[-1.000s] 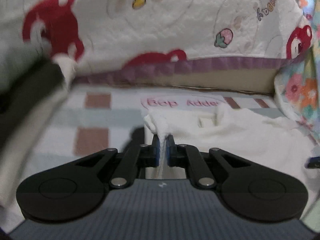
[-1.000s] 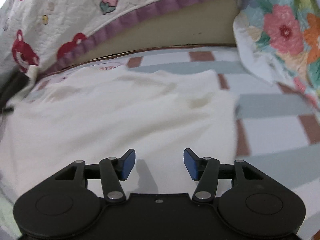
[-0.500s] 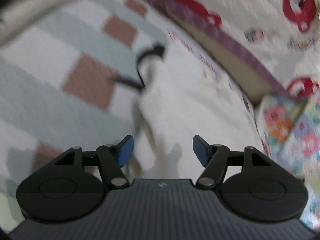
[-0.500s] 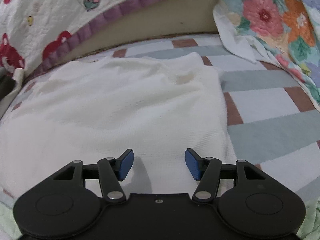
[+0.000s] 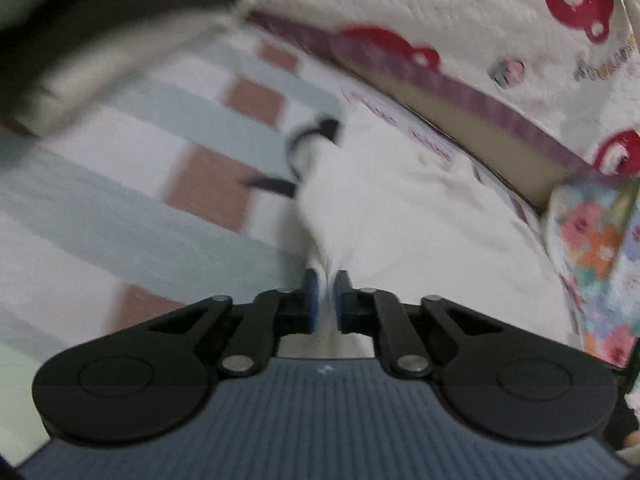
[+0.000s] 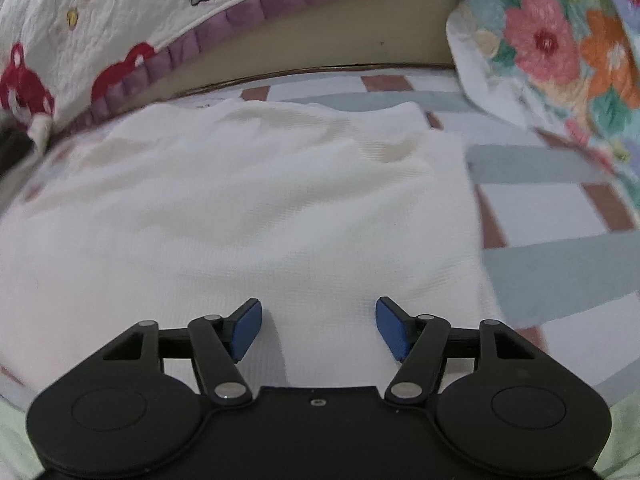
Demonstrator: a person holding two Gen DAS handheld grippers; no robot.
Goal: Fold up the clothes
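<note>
Left gripper: the left gripper is seen with its blue pads drawn almost together, a fold of the cream garment being pinched between them.
Right gripper: the right gripper is seen with its blue pads spread well apart; nothing is held between them, and cream cloth lies directly beneath.
Garment, right wrist view: the cream garment is spread flat across the bed, filling the frame from 6 o'clock up to about 12 o'clock; its right edge runs along the 3 o'clock side, and shallow wrinkles are seen near its far edge.
Garment, left wrist view: from the pinched fold the cloth is drawn up in a ridge toward 12 o'clock, the rest being spread toward 2 o'clock; a dark strip is seen at its far left corner, too blurred to be identified.
Bed cover: a checked sheet of white, grey-green and brown squares is exposed at 3 o'clock in the right wrist view and at 9 to 10 o'clock in the left.
Floral fabric: a flowered cloth is bunched at 1 to 2 o'clock, beside the garment's far right corner but apart from it.
Quilt: a white quilt with red bear and strawberry prints and a purple border hangs at 10 to 12 o'clock, behind the bed.
Blurred dark shape: a dark and pale mass is seen at 10 o'clock in the left wrist view; it cannot be made out.
</note>
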